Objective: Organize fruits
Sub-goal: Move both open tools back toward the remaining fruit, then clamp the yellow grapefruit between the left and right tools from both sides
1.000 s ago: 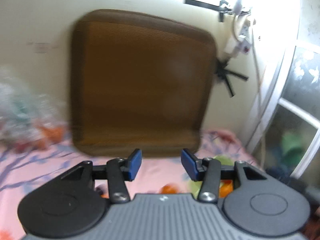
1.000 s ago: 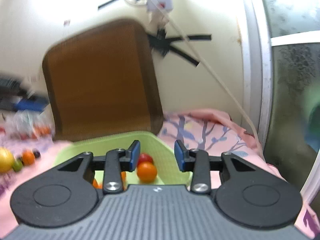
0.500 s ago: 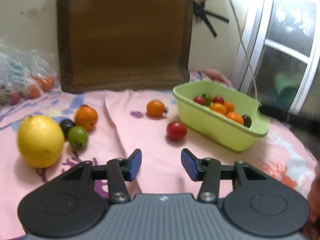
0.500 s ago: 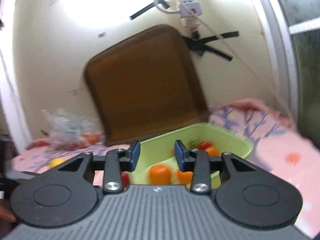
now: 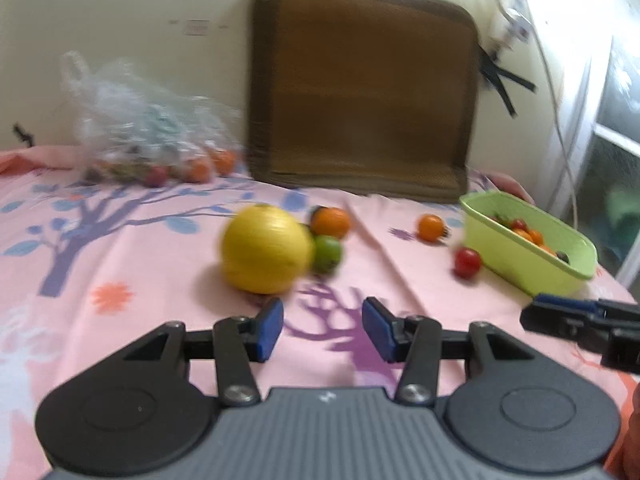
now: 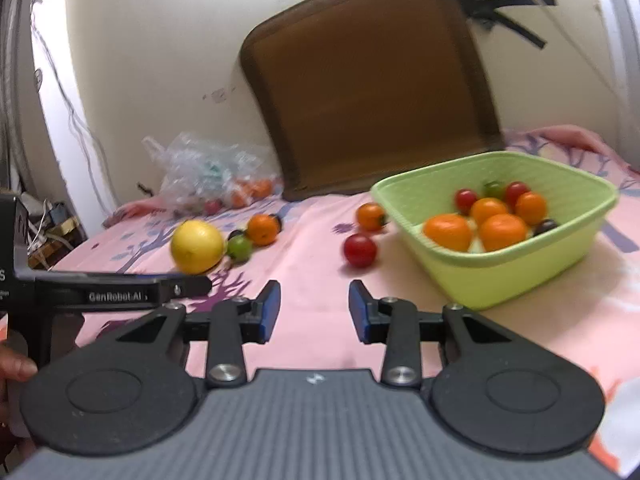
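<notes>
Left wrist view: the left gripper (image 5: 322, 328) hangs released, jaws apart with nothing between them, over a pink patterned cloth (image 5: 120, 248). Ahead lie one yellow lemon (image 5: 266, 249), one green fruit (image 5: 327, 254) touching it, one orange (image 5: 330, 222) just behind, a second orange (image 5: 431, 228) farther right, and one red tomato (image 5: 467, 262) near the green basket (image 5: 532, 272). A clear plastic bag (image 5: 136, 128) and a brown cushion (image 5: 364, 88) stand at the wall.

Right wrist view: the right gripper (image 6: 314, 312) is likewise released and holds nothing. The basket (image 6: 500, 276) holds four oranges (image 6: 448, 232), two red tomatoes (image 6: 465, 199), one green fruit and one dark one. Outside it lie the same five fruits, plus one small dark fruit (image 6: 235, 234) between lemon (image 6: 197, 246) and orange.
</notes>
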`<state>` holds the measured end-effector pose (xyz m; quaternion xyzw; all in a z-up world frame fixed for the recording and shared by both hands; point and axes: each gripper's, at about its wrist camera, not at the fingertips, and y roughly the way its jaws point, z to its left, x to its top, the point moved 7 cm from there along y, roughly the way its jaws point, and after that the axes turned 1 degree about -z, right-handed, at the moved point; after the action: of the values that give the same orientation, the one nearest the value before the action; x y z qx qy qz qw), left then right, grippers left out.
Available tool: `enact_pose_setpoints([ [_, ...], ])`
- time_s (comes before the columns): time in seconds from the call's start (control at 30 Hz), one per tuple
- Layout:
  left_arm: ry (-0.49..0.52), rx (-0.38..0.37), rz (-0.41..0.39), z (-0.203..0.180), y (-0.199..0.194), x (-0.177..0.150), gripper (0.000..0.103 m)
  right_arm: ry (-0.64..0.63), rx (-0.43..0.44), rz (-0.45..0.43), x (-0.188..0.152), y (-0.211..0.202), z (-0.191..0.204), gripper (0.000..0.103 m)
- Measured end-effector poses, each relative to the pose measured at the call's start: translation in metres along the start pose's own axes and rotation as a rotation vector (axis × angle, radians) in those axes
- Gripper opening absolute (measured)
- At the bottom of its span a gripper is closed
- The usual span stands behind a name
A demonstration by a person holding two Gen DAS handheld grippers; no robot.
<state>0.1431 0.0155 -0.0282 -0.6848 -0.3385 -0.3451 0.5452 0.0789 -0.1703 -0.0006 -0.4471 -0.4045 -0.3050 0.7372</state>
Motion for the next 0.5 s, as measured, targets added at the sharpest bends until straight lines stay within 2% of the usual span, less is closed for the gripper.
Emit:
enact_pose_setpoints([
  [0.03,-0.022,0.006,-0.005,0.010,-0.002,0.001,0.045,-0.014,0.007,0.008,0.000,0.002,0.006,0.040],
  [0.07,-0.057,0.009,-0.009,0.021,-0.003,0.004,0.051,-0.034,0.015,0.017,0.000,0.004,0.012,0.040],
  [0.13,-0.138,0.011,-0.017,0.044,-0.005,0.012,0.054,-0.083,0.041,0.038,0.002,0.012,0.028,0.040],
  [0.23,-0.271,-0.041,-0.044,0.072,-0.008,0.027,0.054,-0.181,0.093,0.053,0.009,0.031,0.055,0.041],
  [0.27,-0.300,-0.060,-0.053,0.078,-0.007,0.032,0.056,-0.223,0.113,0.057,0.011,0.040,0.066,0.047],
  [0.3,-0.314,-0.067,-0.058,0.082,-0.006,0.036,0.058,-0.264,0.132,0.064,0.013,0.050,0.077,0.057],
  [0.33,-0.322,-0.071,-0.065,0.085,-0.005,0.038,0.060,-0.300,0.144,0.064,0.015,0.061,0.087,0.061],
  [0.43,-0.347,-0.103,-0.063,0.086,0.005,0.043,0.060,-0.391,0.166,0.063,0.020,0.091,0.111,0.062],
  [0.5,-0.364,-0.137,-0.066,0.085,0.013,0.043,0.065,-0.432,0.161,0.074,0.020,0.111,0.122,0.062],
])
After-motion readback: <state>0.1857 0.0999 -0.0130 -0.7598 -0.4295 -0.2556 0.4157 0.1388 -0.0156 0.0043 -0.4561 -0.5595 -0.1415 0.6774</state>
